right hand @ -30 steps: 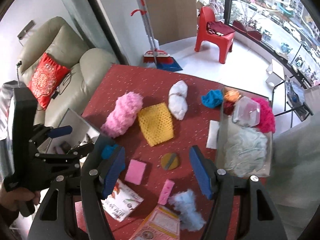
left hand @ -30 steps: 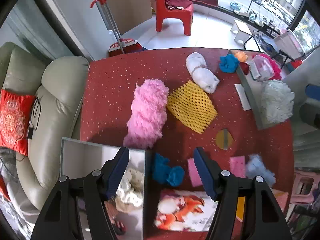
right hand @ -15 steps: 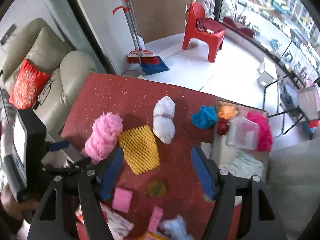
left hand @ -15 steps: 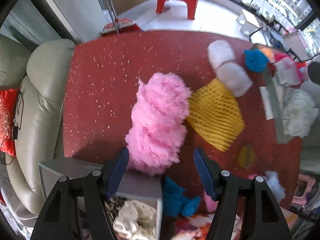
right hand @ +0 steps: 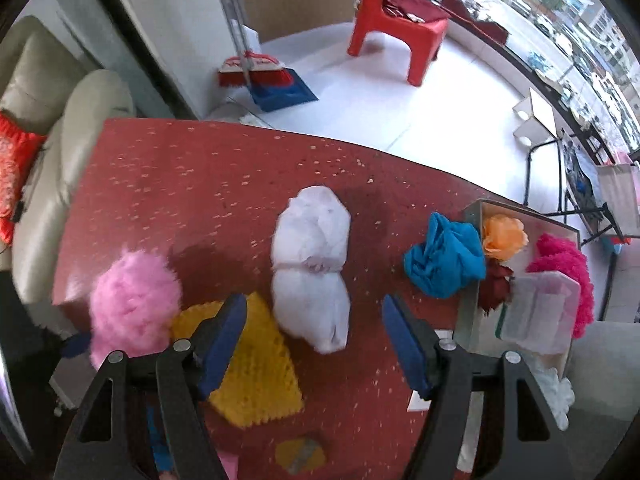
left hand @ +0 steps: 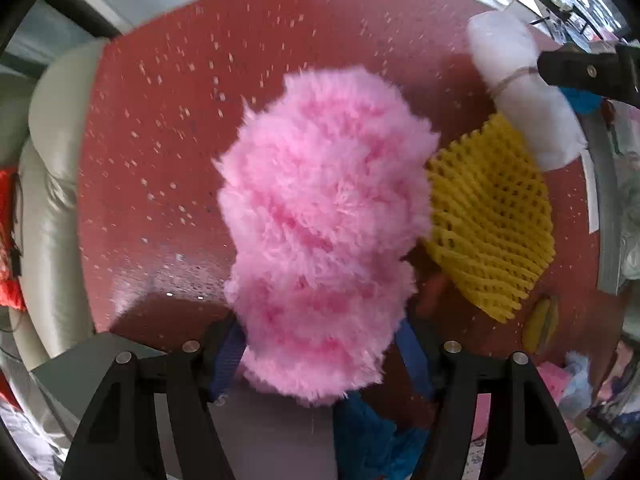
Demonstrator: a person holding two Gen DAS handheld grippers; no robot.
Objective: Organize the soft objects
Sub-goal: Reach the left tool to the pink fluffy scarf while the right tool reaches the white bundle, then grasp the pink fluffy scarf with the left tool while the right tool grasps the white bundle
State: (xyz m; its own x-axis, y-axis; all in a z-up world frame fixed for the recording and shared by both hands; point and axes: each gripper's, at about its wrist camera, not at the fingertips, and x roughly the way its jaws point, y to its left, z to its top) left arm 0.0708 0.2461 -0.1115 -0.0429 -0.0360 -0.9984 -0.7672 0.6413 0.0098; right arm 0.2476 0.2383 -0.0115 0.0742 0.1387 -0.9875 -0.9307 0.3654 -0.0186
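The left gripper (left hand: 320, 354) had its jaws spread around the pink fluff (left hand: 324, 220) on the tabletop (left hand: 168, 152), ready to pinch; the right gripper (right hand: 314, 340), jaws spread, hovered by the white bundle (right hand: 310, 268).

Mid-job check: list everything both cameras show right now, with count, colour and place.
fluffy duster: 1, pink, table left, between left tool's fingers
mesh net: 1, yellow, right of duster
bundle: 1, white, table middle
cloth: 1, blue, beside box
box: 1, grey, table right
flower: 1, orange, in box
chair: 1, red, floor
broom: 1, red, by wall
left tool: open around duster
right tool: open above bundle
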